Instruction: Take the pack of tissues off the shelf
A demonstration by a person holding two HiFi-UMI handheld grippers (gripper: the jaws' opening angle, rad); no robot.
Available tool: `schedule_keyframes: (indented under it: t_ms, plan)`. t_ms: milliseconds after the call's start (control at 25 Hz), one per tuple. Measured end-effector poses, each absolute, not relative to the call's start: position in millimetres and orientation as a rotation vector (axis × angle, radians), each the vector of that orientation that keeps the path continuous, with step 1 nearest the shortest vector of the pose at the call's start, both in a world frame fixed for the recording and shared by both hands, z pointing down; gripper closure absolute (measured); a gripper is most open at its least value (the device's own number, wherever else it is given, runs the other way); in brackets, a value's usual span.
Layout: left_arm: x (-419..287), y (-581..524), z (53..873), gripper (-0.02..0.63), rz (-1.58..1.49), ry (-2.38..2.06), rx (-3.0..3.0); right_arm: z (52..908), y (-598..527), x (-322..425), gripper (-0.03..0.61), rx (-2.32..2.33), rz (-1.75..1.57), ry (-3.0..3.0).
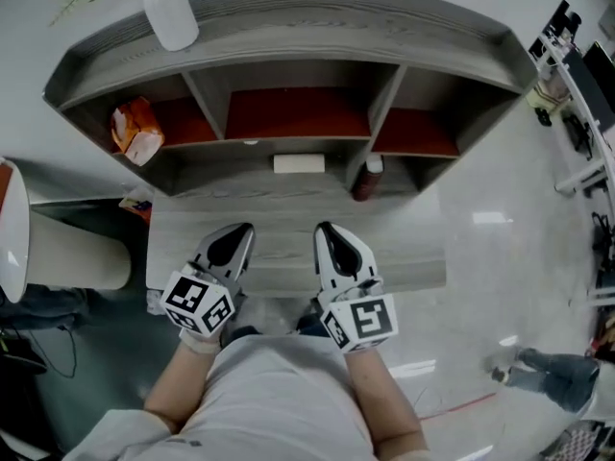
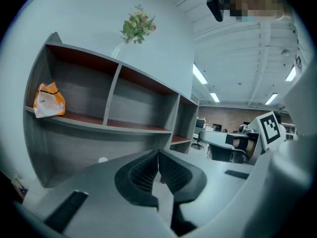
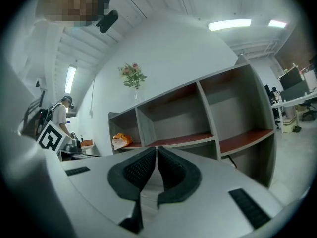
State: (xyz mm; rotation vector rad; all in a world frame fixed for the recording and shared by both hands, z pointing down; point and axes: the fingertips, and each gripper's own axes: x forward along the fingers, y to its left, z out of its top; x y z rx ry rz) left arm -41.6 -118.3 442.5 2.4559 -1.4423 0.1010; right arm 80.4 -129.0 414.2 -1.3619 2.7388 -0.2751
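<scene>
The white pack of tissues (image 1: pixel 299 163) lies flat in the middle bay of the grey shelf's (image 1: pixel 288 36) lower row. My left gripper (image 1: pixel 244 229) and right gripper (image 1: pixel 325 227) hover side by side over the grey table (image 1: pixel 413 257), a short way in front of the pack. Both are shut with nothing between the jaws, as seen at the left gripper (image 2: pixel 158 152) and the right gripper (image 3: pixel 155 148) in their own views. The pack does not show in either gripper view.
An orange bag (image 1: pixel 136 131) sits in the upper left bay, also the orange bag (image 2: pixel 48 101) (image 3: pixel 120 141). A dark bottle (image 1: pixel 367 179) stands right of the pack. A white vase (image 1: pixel 171 12) with flowers (image 2: pixel 137 26) tops the shelf. A white cylinder (image 1: pixel 67 250) lies at the left.
</scene>
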Motion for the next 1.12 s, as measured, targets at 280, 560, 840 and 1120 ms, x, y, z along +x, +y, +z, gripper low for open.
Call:
schedule_keyframes:
  t_ms: [280, 560, 840, 1120]
  plan:
    - [-71.0, -139.8, 431.9, 0.595, 0.15, -1.775, 2.28, 410.6, -169.2, 72.7, 0.552, -1.18, -0.319, 2.82]
    - [-143.0, -144.2, 411.4, 0.592, 0.174, -2.052, 2.093, 400.4, -185.9, 34.5, 0.552, -1.049, -0.338, 2.865]
    - [-233.7, -161.5, 380.0, 0.505, 0.181, -2.261, 1.978, 381.3, -188.6, -27.5, 0.552, -0.933, -0.285, 2.924]
    - [-312.3, -183.2, 362.1, 0.494, 0.162, -2.366, 1.913, 377.3, -188.6, -71.6, 0.552, -0.898, -0.231, 2.977]
